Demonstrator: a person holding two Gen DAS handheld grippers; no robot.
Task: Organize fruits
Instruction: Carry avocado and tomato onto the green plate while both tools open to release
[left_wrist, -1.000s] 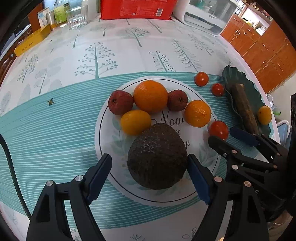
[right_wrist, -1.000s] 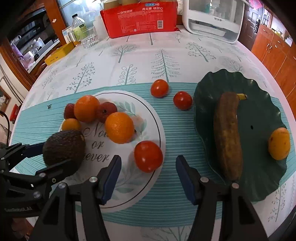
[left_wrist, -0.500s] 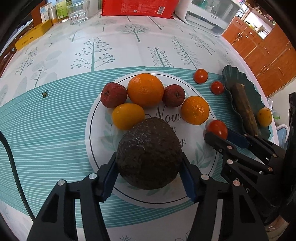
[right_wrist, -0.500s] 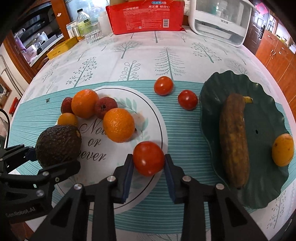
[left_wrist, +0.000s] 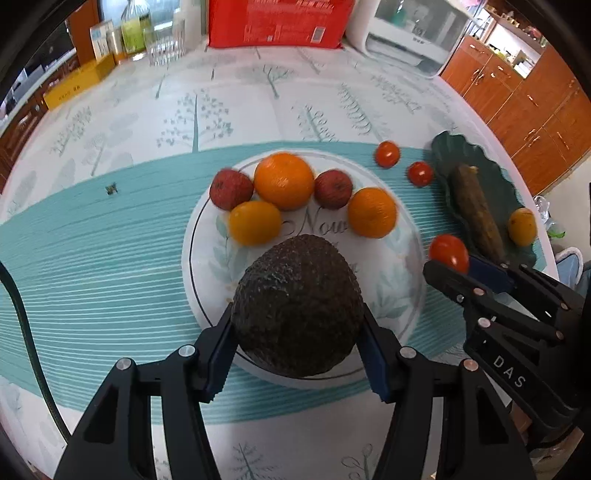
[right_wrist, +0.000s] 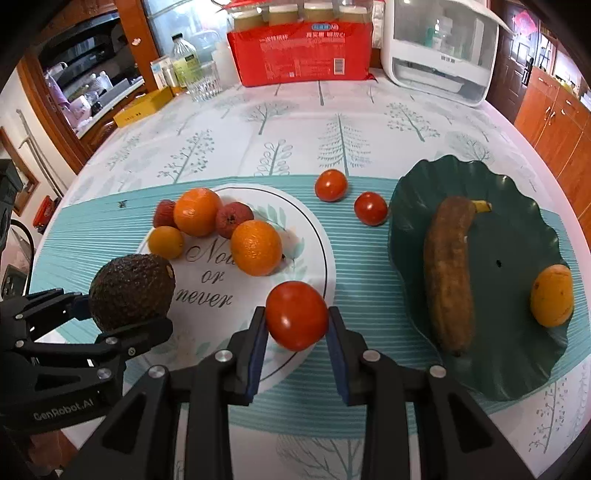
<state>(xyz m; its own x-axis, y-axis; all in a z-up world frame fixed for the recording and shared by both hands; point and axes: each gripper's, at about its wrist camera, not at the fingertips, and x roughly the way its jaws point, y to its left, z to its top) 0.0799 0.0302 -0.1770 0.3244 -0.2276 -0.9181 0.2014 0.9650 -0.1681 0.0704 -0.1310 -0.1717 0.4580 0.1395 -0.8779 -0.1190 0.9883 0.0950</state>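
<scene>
Teal stripes and pale tree prints cover the tablecloth (right_wrist: 295, 140), which bears everything else. At its far edge a red package (right_wrist: 301, 51) carries white Chinese print and a barcode too small to read, beside a white appliance (right_wrist: 439, 48); a glass (right_wrist: 203, 79), a bottle (right_wrist: 183, 55) and a yellow box (right_wrist: 142, 109) stand to the left of the package. The dark green scalloped dish (right_wrist: 517, 373) holds a browned banana (right_wrist: 448, 273) and a small yellow-orange fruit (right_wrist: 552, 295) well apart from it. The white plate (right_wrist: 314, 229) reads "Now or never" in script and holds two oranges (right_wrist: 197, 211), a small yellow fruit (right_wrist: 166, 242) and two red lychee-like fruits (right_wrist: 232, 220). The left gripper (left_wrist: 297, 347), marked "GenRobot.AI" on its body, clamps the dark pebbled avocado (left_wrist: 299, 310) above the plate's near rim. The right gripper (right_wrist: 295, 332), lettered "DAS", pinches a red tomato (right_wrist: 297, 314) over the plate's right edge. Two more tomatoes (right_wrist: 330, 184) lie on the cloth between plate and dish, near each other but apart. A tiny dark speck (right_wrist: 122, 203) sits on the teal band, left of the plate.
</scene>
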